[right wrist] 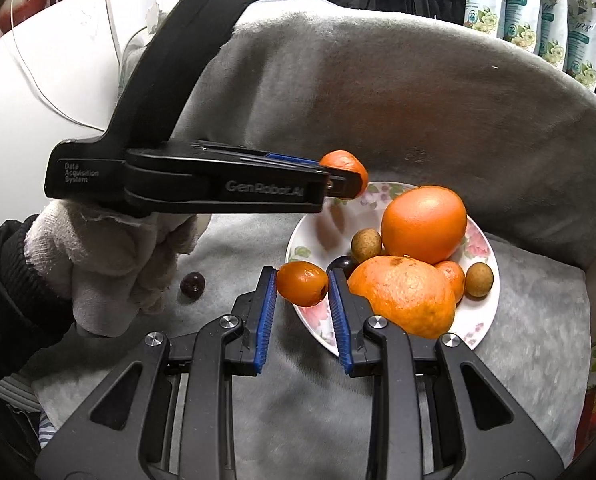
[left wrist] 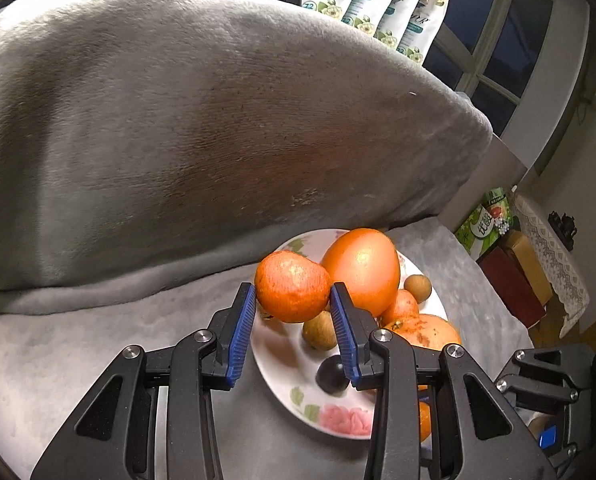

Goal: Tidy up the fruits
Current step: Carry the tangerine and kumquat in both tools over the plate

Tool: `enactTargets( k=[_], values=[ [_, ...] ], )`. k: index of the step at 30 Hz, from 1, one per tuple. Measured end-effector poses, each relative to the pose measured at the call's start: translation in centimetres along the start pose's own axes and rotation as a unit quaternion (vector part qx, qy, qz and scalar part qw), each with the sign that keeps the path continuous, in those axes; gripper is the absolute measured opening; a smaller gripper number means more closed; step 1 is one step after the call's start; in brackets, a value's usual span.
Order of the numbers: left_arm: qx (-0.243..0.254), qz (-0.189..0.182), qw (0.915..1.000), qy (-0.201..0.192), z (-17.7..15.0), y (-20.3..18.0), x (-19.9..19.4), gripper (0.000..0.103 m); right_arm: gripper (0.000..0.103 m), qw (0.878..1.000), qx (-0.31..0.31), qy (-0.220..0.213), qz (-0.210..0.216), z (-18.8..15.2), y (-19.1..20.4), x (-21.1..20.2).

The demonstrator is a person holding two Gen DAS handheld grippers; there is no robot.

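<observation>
Orange tangerine (left wrist: 291, 293) clamped in left tongs (left wrist: 293, 300).

A flowered ceramic plate (right wrist: 486, 308) sits on the grey plush blanket (right wrist: 378, 380), in front of a big grey fleece-covered cushion (right wrist: 418, 92). On the plate a large smooth orange (right wrist: 424, 224) lies behind a rough-skinned mandarin (right wrist: 402, 296), with two small brown longans (right wrist: 366, 245) to either side. A dark cherry-like fruit (right wrist: 192, 281), perhaps, rests on the blanket left of the plate.
</observation>
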State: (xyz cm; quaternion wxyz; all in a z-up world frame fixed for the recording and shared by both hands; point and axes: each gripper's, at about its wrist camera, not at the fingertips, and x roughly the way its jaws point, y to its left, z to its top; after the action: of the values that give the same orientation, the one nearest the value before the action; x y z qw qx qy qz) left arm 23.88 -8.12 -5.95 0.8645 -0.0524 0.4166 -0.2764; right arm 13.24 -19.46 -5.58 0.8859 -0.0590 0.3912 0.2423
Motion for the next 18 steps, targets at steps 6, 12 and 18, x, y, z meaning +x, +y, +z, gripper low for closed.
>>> enactTargets(
  k=[6,12,18],
  values=[
    [0.005,-0.004,1.0000,-0.007,0.70,-0.33,0.07,0.037,0.028,1.000,0.002,0.003,-0.004,0.11,-0.33,0.60],
    [0.009,-0.002,0.9999,-0.008,0.92,-0.61,-0.09,0.037,0.030,1.000,0.002,0.001,-0.006,-0.10,-0.25,0.48],
    [0.003,0.002,0.9999,-0.011,1.02,-0.41,-0.49,0.048,0.053,1.000,-0.003,-0.013,-0.008,-0.08,0.04,-0.15]
  ],
)
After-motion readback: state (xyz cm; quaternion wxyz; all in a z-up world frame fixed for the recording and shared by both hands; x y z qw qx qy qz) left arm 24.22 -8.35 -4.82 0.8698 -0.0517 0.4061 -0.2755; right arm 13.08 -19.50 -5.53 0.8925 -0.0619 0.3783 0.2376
